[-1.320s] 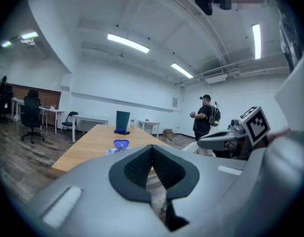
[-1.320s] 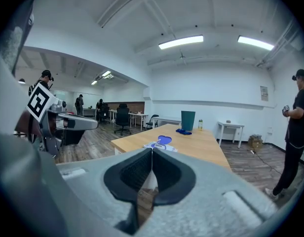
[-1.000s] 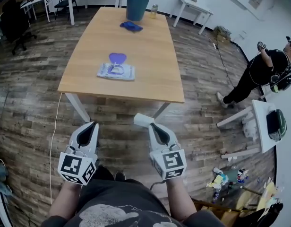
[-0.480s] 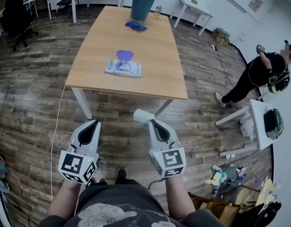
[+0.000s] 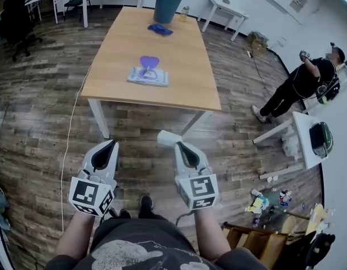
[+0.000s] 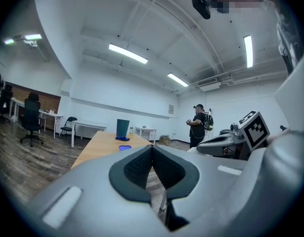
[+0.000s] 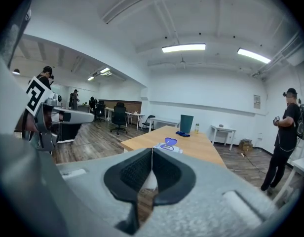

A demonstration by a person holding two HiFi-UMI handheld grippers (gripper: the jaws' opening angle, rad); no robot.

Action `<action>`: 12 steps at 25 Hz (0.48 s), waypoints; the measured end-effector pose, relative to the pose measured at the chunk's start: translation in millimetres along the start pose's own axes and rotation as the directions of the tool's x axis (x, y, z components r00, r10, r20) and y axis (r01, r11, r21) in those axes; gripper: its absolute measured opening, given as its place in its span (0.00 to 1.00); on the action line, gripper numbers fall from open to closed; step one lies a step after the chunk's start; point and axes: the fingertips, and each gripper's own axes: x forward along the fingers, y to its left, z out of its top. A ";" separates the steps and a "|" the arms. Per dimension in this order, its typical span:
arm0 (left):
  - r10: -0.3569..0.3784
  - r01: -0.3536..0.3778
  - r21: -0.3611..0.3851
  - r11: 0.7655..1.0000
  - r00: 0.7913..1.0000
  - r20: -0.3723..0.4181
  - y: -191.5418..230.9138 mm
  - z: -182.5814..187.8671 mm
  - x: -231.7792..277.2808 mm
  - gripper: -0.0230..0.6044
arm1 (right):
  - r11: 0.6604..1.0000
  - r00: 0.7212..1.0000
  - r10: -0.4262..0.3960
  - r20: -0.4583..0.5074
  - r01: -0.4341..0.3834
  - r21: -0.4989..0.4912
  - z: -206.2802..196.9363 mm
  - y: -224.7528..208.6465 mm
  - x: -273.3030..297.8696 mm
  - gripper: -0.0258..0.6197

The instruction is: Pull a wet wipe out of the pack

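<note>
Change: the table (image 5: 187, 86) and the pack (image 5: 147, 76) on it sit slightly farther from us than a second ago.
Meaning: we judge the wipe already pulled.
Left gripper (image 5: 111, 145): jaws together, empty.
Right gripper (image 5: 178, 145): pinching a white sheet (image 5: 168, 138).
Views: the head view shows the whole sheet, the right gripper view only a sliver.
</note>
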 end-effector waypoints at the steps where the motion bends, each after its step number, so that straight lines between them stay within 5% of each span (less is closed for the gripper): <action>1: -0.005 0.005 0.010 1.000 1.000 0.005 -1.7 -1.1 -2.0 0.07 | 1.000 1.000 0.000 0.001 0.000 0.001 -0.5 2.0 -2.3 0.04; 12: 0.005 -0.005 0.025 1.000 1.000 -0.010 -5.2 -13.7 -11.3 0.07 | 1.000 1.000 -0.007 -0.006 0.007 -0.008 -1.8 10.0 -22.4 0.04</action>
